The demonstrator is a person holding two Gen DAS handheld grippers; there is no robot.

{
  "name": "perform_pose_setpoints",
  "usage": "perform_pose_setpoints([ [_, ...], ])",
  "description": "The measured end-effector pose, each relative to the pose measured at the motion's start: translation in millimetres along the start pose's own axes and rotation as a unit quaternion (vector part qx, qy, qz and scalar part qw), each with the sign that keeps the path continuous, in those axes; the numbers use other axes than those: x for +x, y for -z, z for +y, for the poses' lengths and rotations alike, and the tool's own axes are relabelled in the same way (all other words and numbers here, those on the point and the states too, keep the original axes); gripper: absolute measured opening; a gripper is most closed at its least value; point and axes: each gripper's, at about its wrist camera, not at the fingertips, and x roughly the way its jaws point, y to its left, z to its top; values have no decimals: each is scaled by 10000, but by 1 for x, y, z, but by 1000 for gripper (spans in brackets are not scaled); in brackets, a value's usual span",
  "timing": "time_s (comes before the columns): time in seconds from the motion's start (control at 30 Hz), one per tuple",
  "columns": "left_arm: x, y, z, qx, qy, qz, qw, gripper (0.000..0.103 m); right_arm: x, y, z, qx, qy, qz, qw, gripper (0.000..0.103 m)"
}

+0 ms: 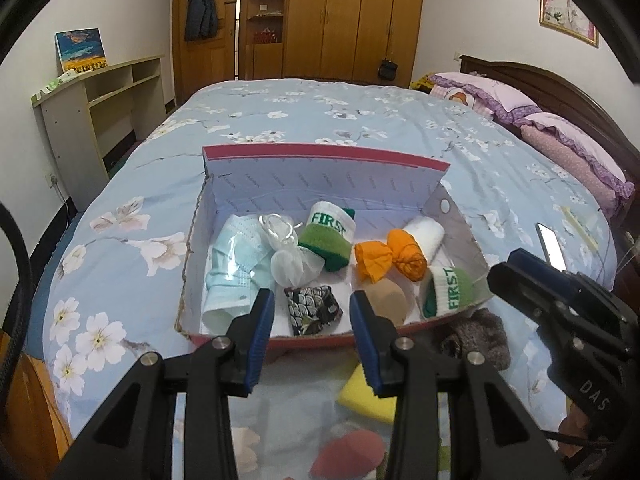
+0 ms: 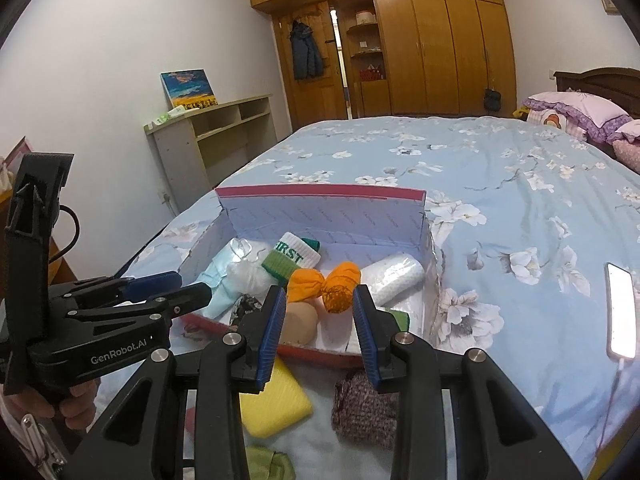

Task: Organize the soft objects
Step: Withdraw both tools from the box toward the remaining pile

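Note:
A red cardboard box (image 1: 320, 162) with a white inside lies open on the bed. In it are a blue mask pack (image 1: 232, 256), two green-and-white socks (image 1: 328, 236), orange cloth (image 1: 372, 260), a white roll (image 1: 428, 236), a beige sponge (image 1: 388, 300) and a patterned cloth (image 1: 312, 308). In front of the box lie a yellow sponge (image 2: 276, 400), a brown knitted piece (image 2: 364, 412) and a green cloth (image 2: 268, 464). My left gripper (image 1: 312, 296) hovers open and empty over the box's near edge. Beside it, my right gripper (image 2: 319, 290) is open and empty too.
A lit phone (image 2: 620, 312) lies on the floral bedspread (image 2: 500, 184) to the right of the box. Purple pillows (image 1: 560, 140) rest against the dark headboard. A pale open shelf (image 1: 100, 100) stands left of the bed and wooden wardrobes (image 2: 440, 48) beyond it.

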Motion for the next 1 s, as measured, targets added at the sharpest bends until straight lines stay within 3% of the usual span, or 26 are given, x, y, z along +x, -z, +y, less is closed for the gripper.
perform_pose_setpoints([
  [0.4, -15, 19, 2, -80, 62, 111, 9999, 41, -20, 14, 2, -52, 33, 131, 9999, 36],
  [0.83, -5, 41, -8, -76, 291, 472, 9984, 41, -25, 34, -3, -59, 107, 388, 9992, 36],
  [1.0, 0, 49, -17, -16, 425, 611, 9972, 51, -26, 40, -9, -8, 157, 447, 9989, 36],
])
